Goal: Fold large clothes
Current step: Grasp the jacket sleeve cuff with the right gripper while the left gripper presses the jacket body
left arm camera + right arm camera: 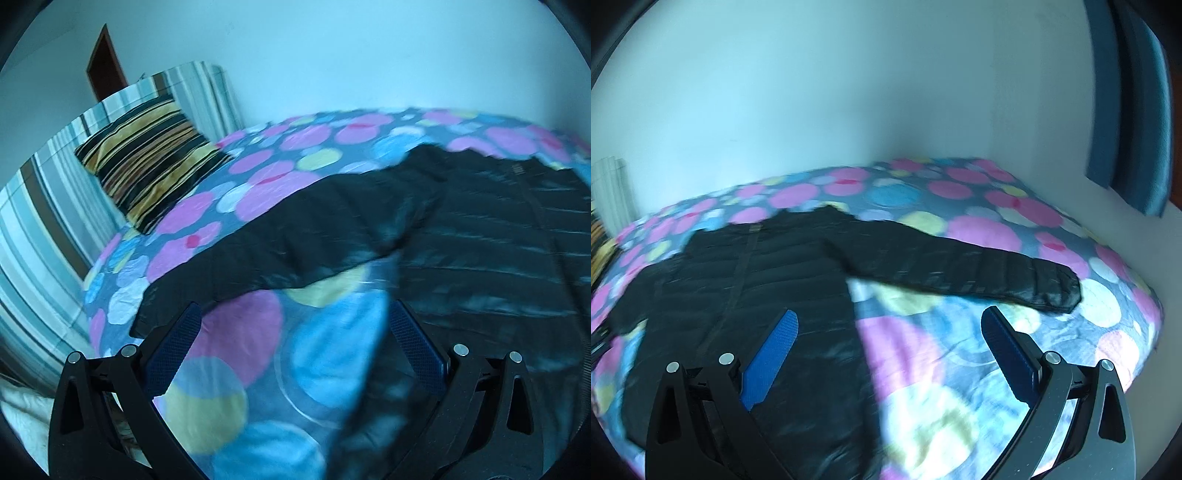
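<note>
A black quilted jacket [757, 280] lies spread flat on a bed with a polka-dot cover [997, 229]. Its one sleeve [979, 273] stretches out to the right; the other sleeve [280, 236] reaches left in the left wrist view, where the jacket body [498, 251] fills the right side. My left gripper [295, 325] is open and empty, above the cover just below the left sleeve. My right gripper [890, 332] is open and empty, above the jacket's right lower edge, below the right sleeve.
A striped pillow [147, 166] leans against a striped headboard cushion [55, 206] at the left. A pale wall [812, 92] runs behind the bed. A blue curtain [1126, 110] hangs at the right. The bed edge [1137, 332] drops off at the right.
</note>
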`<state>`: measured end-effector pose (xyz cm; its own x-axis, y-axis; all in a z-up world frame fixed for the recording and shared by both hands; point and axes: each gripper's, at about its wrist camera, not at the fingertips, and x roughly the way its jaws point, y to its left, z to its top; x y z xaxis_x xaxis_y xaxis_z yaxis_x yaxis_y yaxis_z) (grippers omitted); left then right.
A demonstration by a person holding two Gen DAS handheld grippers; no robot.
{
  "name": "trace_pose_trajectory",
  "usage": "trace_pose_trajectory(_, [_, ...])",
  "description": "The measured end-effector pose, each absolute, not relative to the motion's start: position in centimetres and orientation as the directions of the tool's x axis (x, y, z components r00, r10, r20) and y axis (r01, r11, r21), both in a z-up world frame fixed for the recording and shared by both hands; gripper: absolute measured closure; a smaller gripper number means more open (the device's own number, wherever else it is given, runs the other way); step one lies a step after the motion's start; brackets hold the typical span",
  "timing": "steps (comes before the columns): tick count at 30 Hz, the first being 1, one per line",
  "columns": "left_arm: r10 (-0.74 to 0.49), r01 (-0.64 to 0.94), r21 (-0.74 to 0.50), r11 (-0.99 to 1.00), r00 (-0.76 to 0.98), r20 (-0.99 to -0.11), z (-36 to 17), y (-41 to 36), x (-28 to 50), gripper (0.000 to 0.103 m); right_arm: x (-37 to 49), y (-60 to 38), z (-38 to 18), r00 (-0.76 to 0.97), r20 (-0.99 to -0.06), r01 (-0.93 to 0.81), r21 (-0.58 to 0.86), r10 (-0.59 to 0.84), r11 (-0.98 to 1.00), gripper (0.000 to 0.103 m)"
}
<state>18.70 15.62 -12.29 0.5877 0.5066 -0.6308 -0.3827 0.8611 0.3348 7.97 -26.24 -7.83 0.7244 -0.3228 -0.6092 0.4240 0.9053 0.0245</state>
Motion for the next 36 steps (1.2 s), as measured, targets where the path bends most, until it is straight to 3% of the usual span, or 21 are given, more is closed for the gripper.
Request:
trace_pose_trajectory(7, [0.664, -0.519, 0.436, 0.735, 0.422, -0.617, -16.3, 22.7, 22.9, 0.002, 11.5, -37.0, -11.0, 0.586, -0.665, 0.630, 0.017, -0.462, 0.776, 0.005])
trace_pose_trajectory(13, [0.682, -0.534, 0.463, 0.708, 0.343, -0.646, -19.0, 24.8, 24.2, 0.002, 12.6, -44.7, -13.0, 0.471, -0.699, 0.754, 0.003, -0.537, 0.657, 0.005])
trace_pose_trajectory(19, [0.679, -0.516, 0.479, 0.710, 0.321, -0.660, -19.8, 24.9, 24.7, 0.002, 12.7, -50.1, -15.5, 0.424, -0.770, 0.803, 0.077, -0.476, 0.591, 0.006])
trace_pose_trajectory(23, [0.671, -0.515, 0.473, 0.715, 0.318, -0.669, -20.0, 25.1, 24.8, 0.002, 12.8, -51.0, -16.9, 0.419, -0.807, 0.801, 0.113, -0.416, 0.588, 0.021])
trace_pose_trajectory(32, [0.665, -0.515, 0.465, 0.719, 0.316, -0.677, -20.1, 25.3, 24.9, 0.002, 11.5, -51.6, -17.4, 0.387, -0.819, 0.830, 0.110, -0.423, 0.546, 0.021])
trace_pose_trajectory(36, [0.663, -0.515, 0.464, 0.720, 0.316, -0.678, -20.1, 25.3, 24.9, 0.002, 11.3, -51.7, -19.5, 0.408, -0.854, 0.820, 0.187, -0.323, 0.541, 0.021])
